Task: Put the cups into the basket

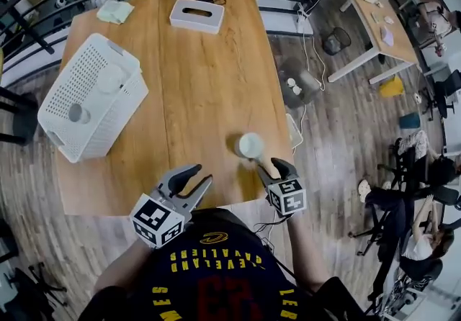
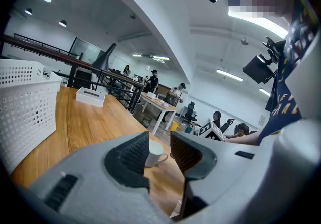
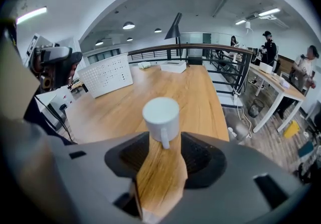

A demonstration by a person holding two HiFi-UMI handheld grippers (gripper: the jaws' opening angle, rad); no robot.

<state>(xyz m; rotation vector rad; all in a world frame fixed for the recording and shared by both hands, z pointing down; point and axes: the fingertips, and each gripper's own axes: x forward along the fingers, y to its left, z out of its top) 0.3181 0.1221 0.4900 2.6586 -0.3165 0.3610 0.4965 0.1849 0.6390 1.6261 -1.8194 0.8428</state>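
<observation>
**Operator:** Where is the cup [image 1: 251, 145] in relation to the two tools?

**Technician:** It stands upright on the table [image 1: 202, 82], near the front edge, just ahead of the right gripper [image 1: 268, 164]. In the right gripper view it sits centred on that tool's line, just beyond the jaw tips. Its handle [image 3: 164, 137] points straight back into the gap.

**Operator:** Jaw condition?

**Technician:** Right gripper: jaws spread wide, pads clear of the cup, nothing clamped. Left gripper [image 1: 202, 174]: jaws partly apart and empty. The cup shows through its gap but lies well off to that tool's right.

**Operator:** Which hand takes the pick?

**Technician:** The right, in my judgement; it is nearer and already aligned. A short advance should bring the pads to either side of the cup body.

**Operator:** And the basket [image 1: 83, 60]?

**Technician:** At the table's far left, well apart from the cup. The carry therefore crosses the table leftward.
</observation>
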